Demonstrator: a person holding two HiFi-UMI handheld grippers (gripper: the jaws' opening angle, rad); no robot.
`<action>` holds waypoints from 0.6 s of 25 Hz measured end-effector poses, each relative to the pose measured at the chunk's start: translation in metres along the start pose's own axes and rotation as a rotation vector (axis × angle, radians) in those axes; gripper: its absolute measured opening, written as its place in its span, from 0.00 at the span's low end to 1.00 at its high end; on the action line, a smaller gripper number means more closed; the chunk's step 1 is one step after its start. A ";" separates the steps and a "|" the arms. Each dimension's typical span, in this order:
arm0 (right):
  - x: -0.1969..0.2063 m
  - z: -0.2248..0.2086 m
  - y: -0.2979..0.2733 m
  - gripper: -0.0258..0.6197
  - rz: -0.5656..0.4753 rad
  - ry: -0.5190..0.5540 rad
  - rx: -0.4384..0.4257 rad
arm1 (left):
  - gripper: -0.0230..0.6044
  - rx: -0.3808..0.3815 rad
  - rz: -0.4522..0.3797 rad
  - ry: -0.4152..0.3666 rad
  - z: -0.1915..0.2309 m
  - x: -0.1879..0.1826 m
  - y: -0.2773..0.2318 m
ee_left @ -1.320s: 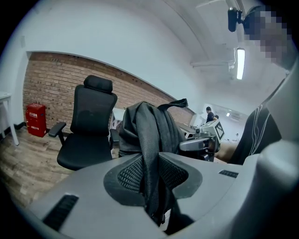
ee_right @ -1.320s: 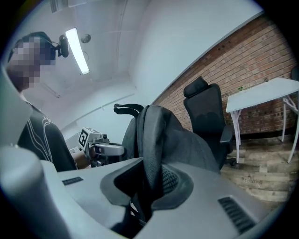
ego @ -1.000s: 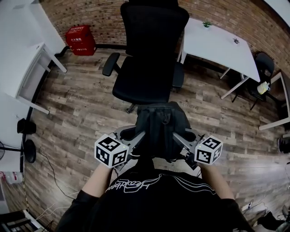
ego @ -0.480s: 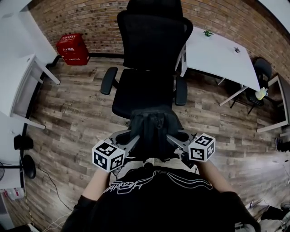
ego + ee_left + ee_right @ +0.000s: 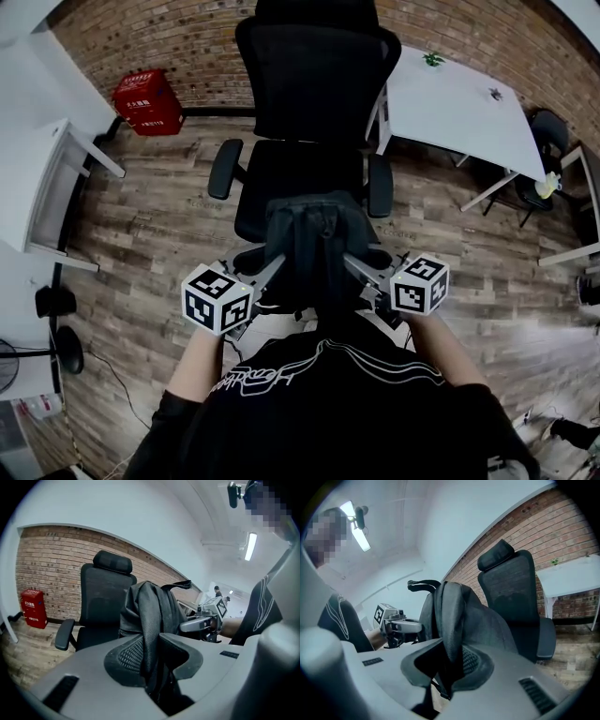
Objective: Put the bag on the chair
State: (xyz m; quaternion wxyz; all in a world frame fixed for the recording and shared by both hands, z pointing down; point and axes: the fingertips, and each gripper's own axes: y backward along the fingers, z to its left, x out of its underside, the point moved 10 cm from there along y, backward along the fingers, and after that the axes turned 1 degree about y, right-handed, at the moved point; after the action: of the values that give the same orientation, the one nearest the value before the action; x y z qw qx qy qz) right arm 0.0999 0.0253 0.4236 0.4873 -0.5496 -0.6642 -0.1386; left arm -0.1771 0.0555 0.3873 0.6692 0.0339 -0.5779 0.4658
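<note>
A dark grey backpack hangs between my two grippers, just in front of the black office chair; its far end overlaps the seat's front edge in the head view. My left gripper is shut on one shoulder strap of the bag. On the other side my right gripper is shut on the other strap. The chair's seat, armrests and high mesh back stand facing me, with the headrest on top.
A white table stands right of the chair, against the brick wall. A red box sits on the wooden floor at the back left. White desks line the left side. Another dark chair is at far right.
Both grippers have carried the bag forward toward the chair; the chair now looks nearer, and the bag's far end reaches over the seat's front edge.
</note>
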 end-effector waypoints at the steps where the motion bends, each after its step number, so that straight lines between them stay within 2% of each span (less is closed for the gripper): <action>1: -0.003 -0.005 -0.003 0.11 -0.001 -0.004 0.003 | 0.21 -0.005 0.000 0.002 0.003 -0.003 -0.003; 7: -0.028 -0.036 -0.027 0.11 0.004 -0.014 -0.024 | 0.22 -0.027 0.012 0.012 0.032 -0.026 -0.024; 15: -0.072 -0.104 -0.071 0.11 0.020 -0.029 -0.051 | 0.22 -0.077 0.032 0.052 0.084 -0.066 -0.071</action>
State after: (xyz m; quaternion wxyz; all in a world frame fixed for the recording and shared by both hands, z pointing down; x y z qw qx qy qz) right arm 0.0848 -0.1178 0.4419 0.4647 -0.5704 -0.6621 -0.1426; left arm -0.1858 -0.0718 0.3972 0.6774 -0.0132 -0.5783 0.4544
